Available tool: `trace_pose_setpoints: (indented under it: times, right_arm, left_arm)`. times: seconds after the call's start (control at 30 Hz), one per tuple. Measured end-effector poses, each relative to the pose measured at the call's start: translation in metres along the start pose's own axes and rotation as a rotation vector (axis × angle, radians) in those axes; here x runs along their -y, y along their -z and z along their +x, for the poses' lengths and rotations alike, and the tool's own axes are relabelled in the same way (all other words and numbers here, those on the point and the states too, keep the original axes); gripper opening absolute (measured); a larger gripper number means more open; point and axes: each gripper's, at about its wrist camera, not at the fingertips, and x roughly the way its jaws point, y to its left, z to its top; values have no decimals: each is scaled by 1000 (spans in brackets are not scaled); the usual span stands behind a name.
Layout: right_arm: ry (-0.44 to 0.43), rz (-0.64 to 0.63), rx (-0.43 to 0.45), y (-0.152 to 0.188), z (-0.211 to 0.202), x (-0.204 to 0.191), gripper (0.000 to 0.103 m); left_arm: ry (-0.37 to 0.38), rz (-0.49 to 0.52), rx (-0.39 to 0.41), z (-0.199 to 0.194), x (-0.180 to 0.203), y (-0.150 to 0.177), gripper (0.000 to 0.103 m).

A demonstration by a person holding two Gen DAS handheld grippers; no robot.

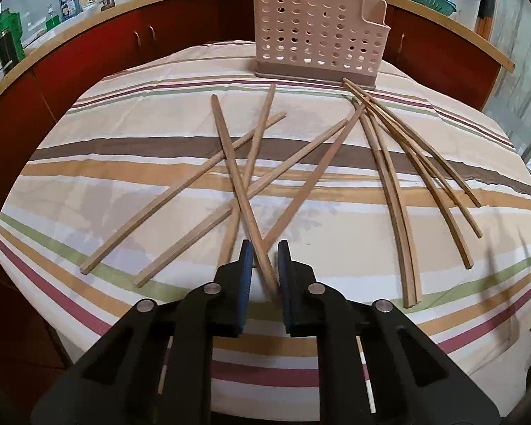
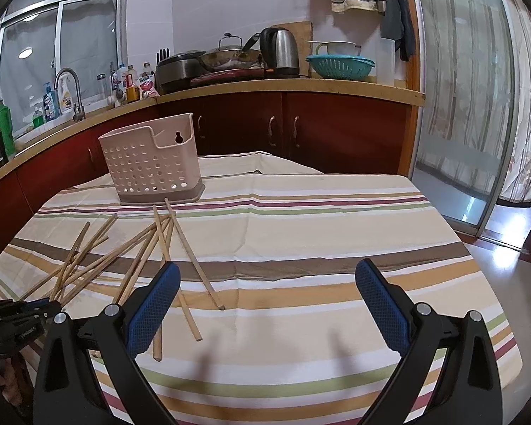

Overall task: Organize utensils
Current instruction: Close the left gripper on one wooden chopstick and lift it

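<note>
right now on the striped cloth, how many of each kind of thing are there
wooden chopsticks: 10
perforated pink utensil holder: 1
total: 11

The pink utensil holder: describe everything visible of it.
The pink utensil holder is a pale pink plastic box with walls perforated by rows of round holes, on a darker taupe base. One side is cut lower than the tall back wall, which has a keyhole hanging slot. It stands upright at the far end of the striped tablecloth and looks empty. Chopsticks lie just before its base; contact is unclear.
</note>
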Motion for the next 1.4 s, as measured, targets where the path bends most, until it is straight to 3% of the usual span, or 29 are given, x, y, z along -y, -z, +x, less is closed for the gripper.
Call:
trace_pose_setpoints:
  times: [0.23, 0.7, 0.73, 0.77, 0.8, 0.87, 1.27, 1.4]
  right_arm:
    - [-4, -20, -7, 1, 2, -9, 97]
    - [-41, -62, -38, 11, 18, -35, 95]
    - [-44, -64, -44, 12, 20, -36, 92]
    - [-51, -67, -52, 13, 22, -38, 83]
    - [-63, -74, -65, 14, 26, -40, 65]
    - [-79, -74, -101, 17, 34, -43, 54]
    - [-118, -133, -222, 37, 63, -58, 48]
    - [-122, -148, -237, 39, 64, -58, 38]
  left_arm:
    - [-6, 17, 41, -7, -12, -2, 7]
    - [-14, -9, 95, -9, -42, -5, 7]
    - [-14, -11, 96, -9, -44, -5, 7]
    - [-15, -13, 95, -8, -46, -6, 7]
    - [-15, -14, 96, -8, -48, -6, 7]
    - [-21, -14, 101, -7, -51, -7, 7]
    - [-24, -12, 108, -3, -63, -7, 7]
    - [-27, 6, 114, -4, -64, -6, 7]
